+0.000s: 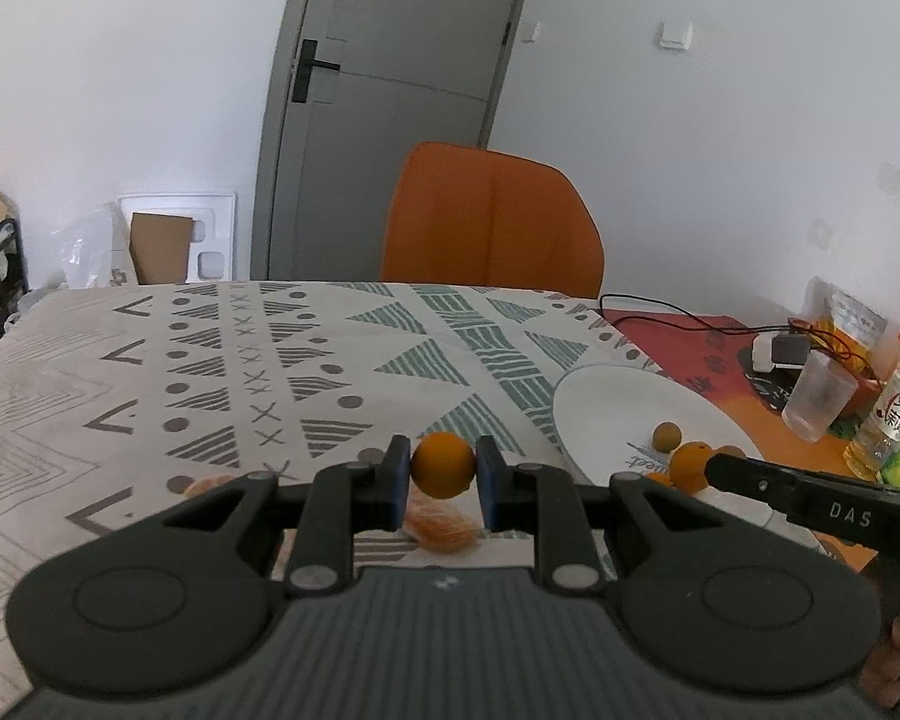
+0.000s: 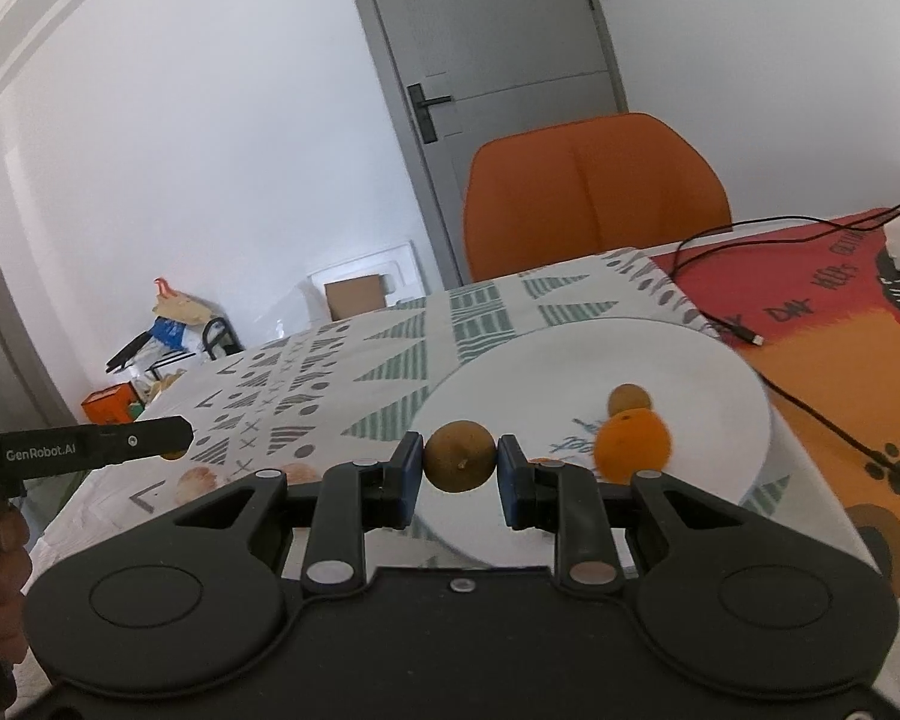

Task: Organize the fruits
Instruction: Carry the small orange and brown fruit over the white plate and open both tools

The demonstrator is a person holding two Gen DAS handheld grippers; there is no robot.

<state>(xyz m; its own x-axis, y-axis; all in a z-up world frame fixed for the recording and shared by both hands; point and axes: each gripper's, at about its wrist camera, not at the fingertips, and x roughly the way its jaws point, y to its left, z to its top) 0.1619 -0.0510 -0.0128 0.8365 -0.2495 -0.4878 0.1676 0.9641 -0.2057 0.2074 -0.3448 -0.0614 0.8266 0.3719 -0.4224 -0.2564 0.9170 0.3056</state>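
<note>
Your left claw [image 1: 443, 476] is pinching a small orange fruit [image 1: 443, 463] between its blue pads, held above the patterned desk [image 1: 222, 360], left of the white plate [image 1: 606, 402]. Your right claw [image 2: 459, 474] is pinching a brown round fruit [image 2: 459, 456] over the plate's near edge [image 2: 450, 414]. Already on the plate: one orange [image 2: 632, 443] and a small brown fruit [image 2: 629, 399], touching or nearly so. Peeled segments [image 1: 438, 525] lie on the desk below the left claw.

Judgement: both fruits are in transit to the plate. Keep the pinch firm, carry low, and set each fruit on bare plate, apart from the pair there, so nothing rolls. Release only once the fruit rests.
</note>
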